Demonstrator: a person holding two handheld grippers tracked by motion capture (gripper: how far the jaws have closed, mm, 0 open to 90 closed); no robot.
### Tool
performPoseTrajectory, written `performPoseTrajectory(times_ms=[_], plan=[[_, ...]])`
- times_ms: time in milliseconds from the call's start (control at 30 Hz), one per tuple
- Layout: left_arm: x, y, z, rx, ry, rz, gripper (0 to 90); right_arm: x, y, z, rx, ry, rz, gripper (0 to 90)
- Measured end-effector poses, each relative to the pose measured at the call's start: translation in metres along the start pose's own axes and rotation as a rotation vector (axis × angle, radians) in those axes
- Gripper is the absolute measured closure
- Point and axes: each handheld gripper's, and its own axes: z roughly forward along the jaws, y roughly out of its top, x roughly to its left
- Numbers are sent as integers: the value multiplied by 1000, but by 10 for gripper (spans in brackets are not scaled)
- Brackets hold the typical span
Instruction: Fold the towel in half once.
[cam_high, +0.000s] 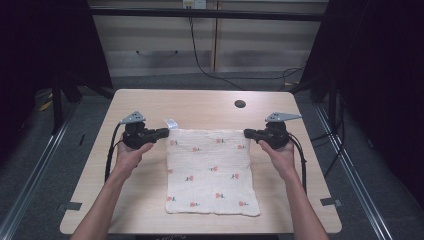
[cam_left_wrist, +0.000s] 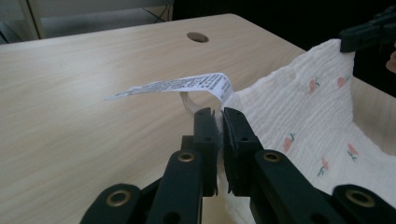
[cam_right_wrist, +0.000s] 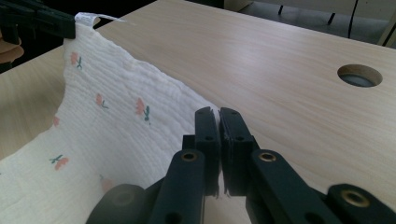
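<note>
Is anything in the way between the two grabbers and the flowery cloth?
Nothing visible is. The left gripper is shut on one far corner of the cream muslin cloth with small red flowers, beside its white care label. The right gripper is shut on the other far corner.

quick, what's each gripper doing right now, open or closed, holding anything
Left gripper: closed on the far left corner of the cloth.
Right gripper: closed on the cloth's far right corner.

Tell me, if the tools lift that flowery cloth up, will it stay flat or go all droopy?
Probably droopy. The cloth already sags in a curve between the left tool and the right tool, so it looks soft, not stiff. It seems thin and crinkly, so likely light. Both tools are shut on its far corners, so it shouldn't slip.
</note>
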Motion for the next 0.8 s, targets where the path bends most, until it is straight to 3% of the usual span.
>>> performPoseTrajectory(times_ms=[367,500,567,633,700,800], plan=[[0,24,-3,-31,29,24,848,2,19,-2,-16,-8,-26,867],[-3,34,-4,-51,18,26,847,-1,25,-6,-39,-16,-18,868],[-16,39,-11,-89,-15,61,848,0,26,-11,-54,-14,-21,867],[-26,39,-13,-95,-1,94,849,4,26,-15,-64,-4,-37,867],[-25,35,-9,-84,-6,89,849,7,21,-17,-49,-5,-54,868],[-15,22,-5,-64,4,53,849,6,12,-16,-36,-11,-39,868]])
